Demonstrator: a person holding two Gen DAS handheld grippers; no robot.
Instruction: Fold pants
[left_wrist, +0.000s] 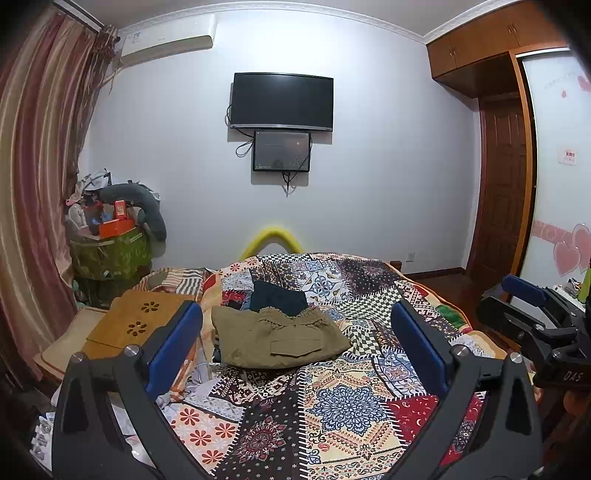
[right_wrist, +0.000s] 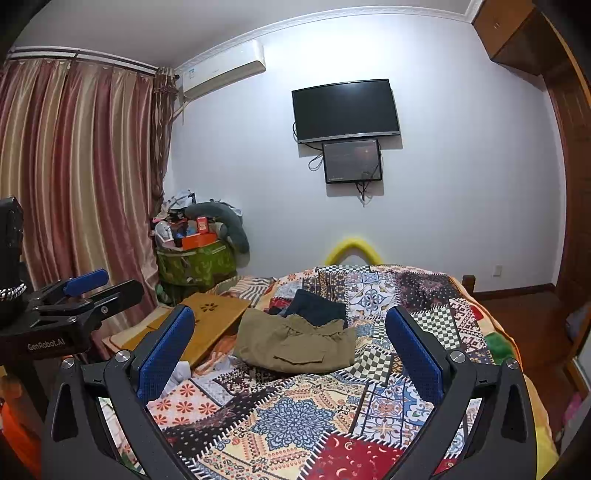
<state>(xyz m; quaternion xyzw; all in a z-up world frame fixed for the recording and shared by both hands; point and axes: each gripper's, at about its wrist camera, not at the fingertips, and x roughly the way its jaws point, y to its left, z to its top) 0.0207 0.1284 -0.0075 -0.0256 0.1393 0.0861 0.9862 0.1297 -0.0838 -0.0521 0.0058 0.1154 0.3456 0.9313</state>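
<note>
Your olive-khaki pants (left_wrist: 280, 341) lie folded into a thick, roughly rectangular bundle on the patchwork quilt (left_wrist: 354, 402), in the middle of the bed and well ahead of both grippers. The cloth is wrinkled, with a flapped cargo pocket (left_wrist: 301, 345) facing up on the near side and a gathered, ribbed waistband (left_wrist: 295, 317) bunched along the far edge. The bundle's long axis runs across your view, left to right, with the right end angling a little toward you; the waistband edge points toward the far wall. A dark navy garment (left_wrist: 279, 297) sits just behind the pants, touching their far edge.

Your left gripper (left_wrist: 295, 343) hovers above the quilt with its blue pads (left_wrist: 173, 350) spread wide apart, holding nothing; the pants show between them in the left wrist view. Your right gripper (right_wrist: 290, 349) is likewise spread wide and empty, also framing the pants (right_wrist: 295, 345). A wooden lap desk (left_wrist: 136, 321) rests at the left edge of the bed, near the bundle's left end.
</note>
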